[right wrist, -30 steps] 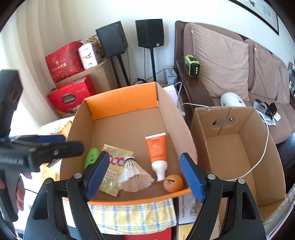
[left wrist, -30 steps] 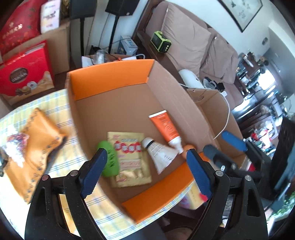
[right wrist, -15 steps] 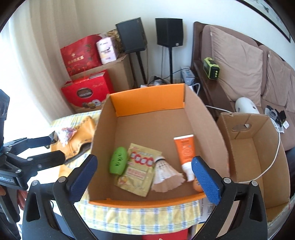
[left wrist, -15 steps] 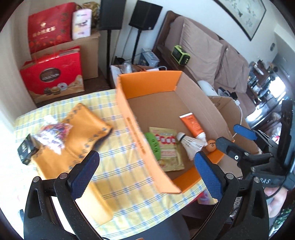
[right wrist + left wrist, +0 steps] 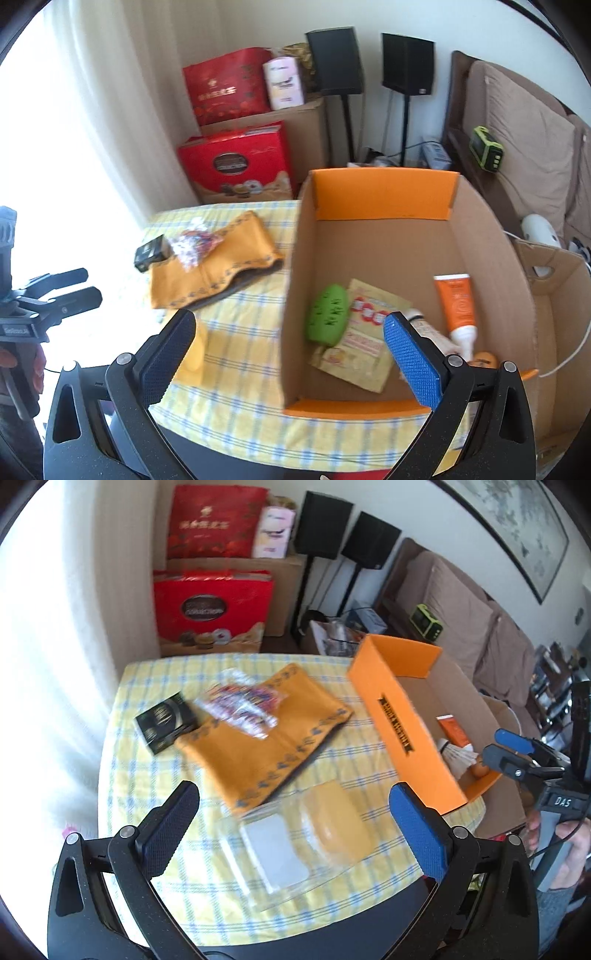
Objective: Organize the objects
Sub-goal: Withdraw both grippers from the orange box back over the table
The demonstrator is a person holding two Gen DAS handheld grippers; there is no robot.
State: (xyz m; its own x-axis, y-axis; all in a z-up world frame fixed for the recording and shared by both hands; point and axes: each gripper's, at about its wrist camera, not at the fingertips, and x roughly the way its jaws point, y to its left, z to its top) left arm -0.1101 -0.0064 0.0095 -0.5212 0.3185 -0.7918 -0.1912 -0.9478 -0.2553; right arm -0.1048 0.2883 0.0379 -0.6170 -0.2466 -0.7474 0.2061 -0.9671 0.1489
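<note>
**Between drops: both grippers empty, left one over the table's leftovers**

Both sets of jaws had just been opening and stood spread wide with nothing between them. The left gripper (image 5: 293, 814) hung over the checked tablecloth (image 5: 147, 672), so the step in hand looked like choosing the next item for the orange box (image 5: 417, 746).

Nearest to it lay a clear packet (image 5: 295, 842) holding a white card and a yellow-orange piece; it was blurred, so its exact make could not be told. The next move likely called for lowering the fingers around that packet, whose slippery film might slide.

Further back lay an orange cloth pouch (image 5: 266, 738), a crinkly bag of colourful bits (image 5: 240, 705) on top of it, and a small black box (image 5: 166, 720) just beside.

The right gripper (image 5: 288, 349) straddled the box's near-left wall. Inside were at least 4 items: a green oval thing (image 5: 328, 314), a yellow sachet (image 5: 362, 343), an orange tube (image 5: 458, 302) and an orange ball (image 5: 484, 360).
</note>
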